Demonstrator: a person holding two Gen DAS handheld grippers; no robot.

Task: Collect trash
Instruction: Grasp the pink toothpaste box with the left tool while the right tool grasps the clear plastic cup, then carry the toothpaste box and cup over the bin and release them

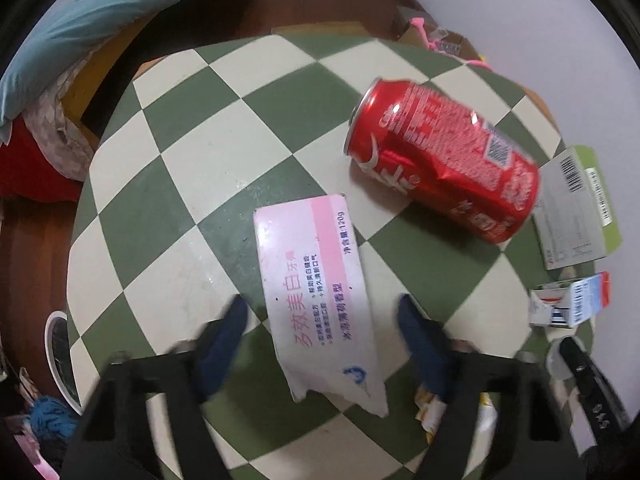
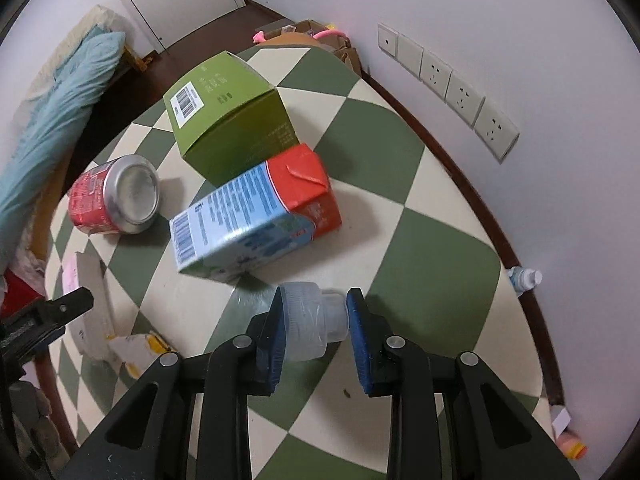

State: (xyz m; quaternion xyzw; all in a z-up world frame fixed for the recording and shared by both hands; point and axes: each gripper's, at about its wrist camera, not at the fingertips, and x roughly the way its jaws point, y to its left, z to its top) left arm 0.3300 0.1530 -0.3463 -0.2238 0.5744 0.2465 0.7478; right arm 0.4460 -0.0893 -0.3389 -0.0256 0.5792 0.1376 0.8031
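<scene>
A pink and white toothpaste box (image 1: 320, 296) lies flat on the green and cream checkered round table (image 1: 176, 184). My left gripper (image 1: 322, 312) is open, one finger on each side of the box's near half. A dented red soda can (image 1: 444, 156) lies on its side beyond it, also in the right wrist view (image 2: 114, 200). My right gripper (image 2: 314, 316) is shut on a clear crushed plastic bottle (image 2: 310, 322), held by its cap end. A blue and red milk carton (image 2: 256, 220) and a green box (image 2: 232, 116) lie just ahead of it.
A torn yellow and white wrapper (image 2: 140, 348) lies near the table's front edge. A bed with a blue quilt (image 2: 52, 120) is at the left. A cardboard box with pink items (image 2: 320, 40) sits past the table. Wall sockets (image 2: 448, 88) line the right wall. A white bin rim (image 1: 58, 356) is below the table's left side.
</scene>
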